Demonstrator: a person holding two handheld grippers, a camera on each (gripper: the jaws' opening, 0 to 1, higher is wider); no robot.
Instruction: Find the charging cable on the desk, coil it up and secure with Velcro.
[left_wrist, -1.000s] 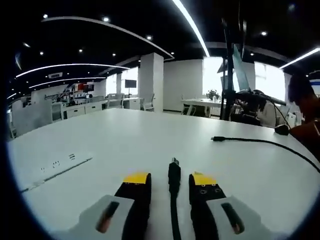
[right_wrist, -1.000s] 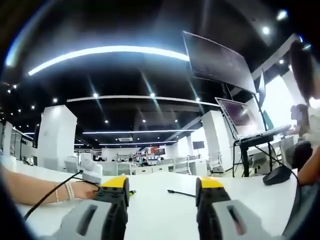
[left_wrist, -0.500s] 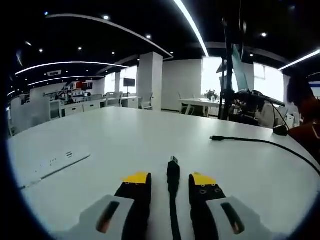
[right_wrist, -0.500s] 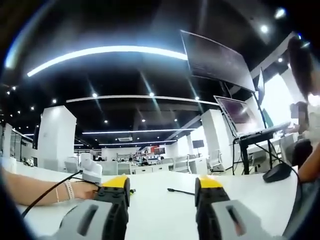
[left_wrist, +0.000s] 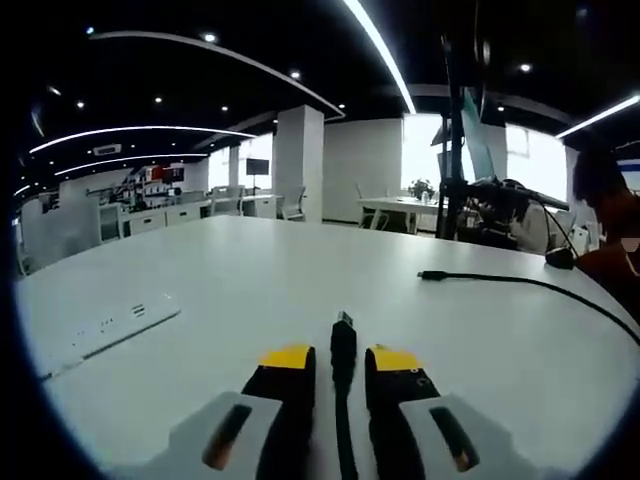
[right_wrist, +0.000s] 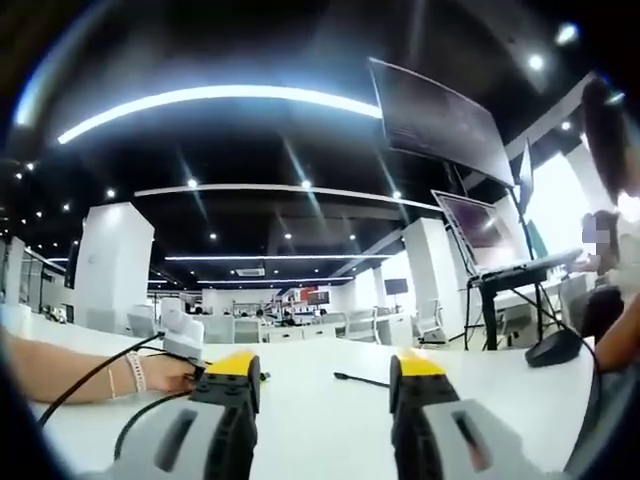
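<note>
Closed on the charging cable (left_wrist: 343, 345), the left gripper (left_wrist: 340, 358) pins the black cord just behind its plug, which pokes out past the yellow tips over the white desk (left_wrist: 230, 280). A white power strip (left_wrist: 100, 328) lies far left; the cable's other plug end rests well off to the right. In the right gripper view, the right gripper (right_wrist: 325, 372) stands wide apart, holding nothing, with a person's hand (right_wrist: 165, 372) at left.

We are losing the charging cable (left_wrist: 343, 400) where it is running off the bottom edge between the left gripper (left_wrist: 338, 358) jaws. Its far stretch is leaving the right edge. In the right gripper view, a person's arm (right_wrist: 70, 375) is getting cut off at the left.
</note>
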